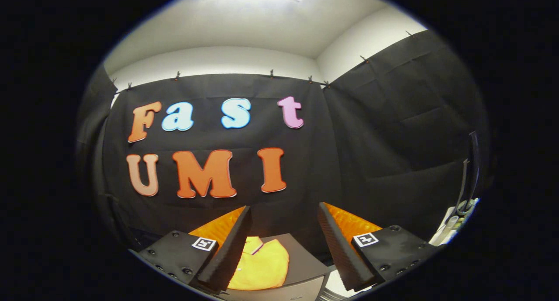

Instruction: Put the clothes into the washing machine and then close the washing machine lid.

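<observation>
A yellow garment [262, 264] lies flat on a grey surface [305, 257] well below my fingers, seen in the gap between them and partly hidden by the left finger. My gripper [284, 213] is held high above it, with a wide gap between the fingers and nothing in it. The left finger [229, 253] and the right finger [340, 248] point toward the booth's black cloth wall.
White equipment with dark tubes [460, 209] stands beyond the right finger, against the side wall. A light, round-edged part [336, 288] shows just under the right finger, beside the grey surface. The black cloth wall rises behind everything.
</observation>
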The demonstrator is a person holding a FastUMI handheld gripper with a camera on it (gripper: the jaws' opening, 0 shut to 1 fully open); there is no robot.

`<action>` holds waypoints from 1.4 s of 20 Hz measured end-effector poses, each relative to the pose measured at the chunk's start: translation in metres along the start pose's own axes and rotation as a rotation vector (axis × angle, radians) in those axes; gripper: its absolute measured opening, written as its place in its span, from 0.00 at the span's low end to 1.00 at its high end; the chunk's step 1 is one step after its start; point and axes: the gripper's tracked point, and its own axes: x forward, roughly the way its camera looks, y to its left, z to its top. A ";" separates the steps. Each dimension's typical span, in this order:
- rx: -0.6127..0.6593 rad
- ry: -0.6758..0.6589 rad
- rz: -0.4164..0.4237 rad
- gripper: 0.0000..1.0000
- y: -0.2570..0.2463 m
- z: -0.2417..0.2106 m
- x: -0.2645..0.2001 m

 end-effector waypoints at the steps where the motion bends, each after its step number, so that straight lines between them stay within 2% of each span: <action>1: -0.014 0.002 -0.004 0.97 -0.002 0.000 0.000; 6: 0.003 0.039 0.081 0.97 0.033 -0.004 0.003; 8: 0.017 0.061 0.146 0.98 0.058 -0.005 0.007; 13: -0.046 0.227 0.252 0.98 0.105 -0.046 0.040; 16: -0.056 0.373 0.305 0.98 0.136 -0.086 0.057; 19: -0.044 0.466 0.330 0.99 0.152 -0.113 0.068; 25: -0.095 0.573 0.329 0.98 0.167 -0.150 0.099; 28: -0.101 0.682 0.347 0.99 0.178 -0.183 0.108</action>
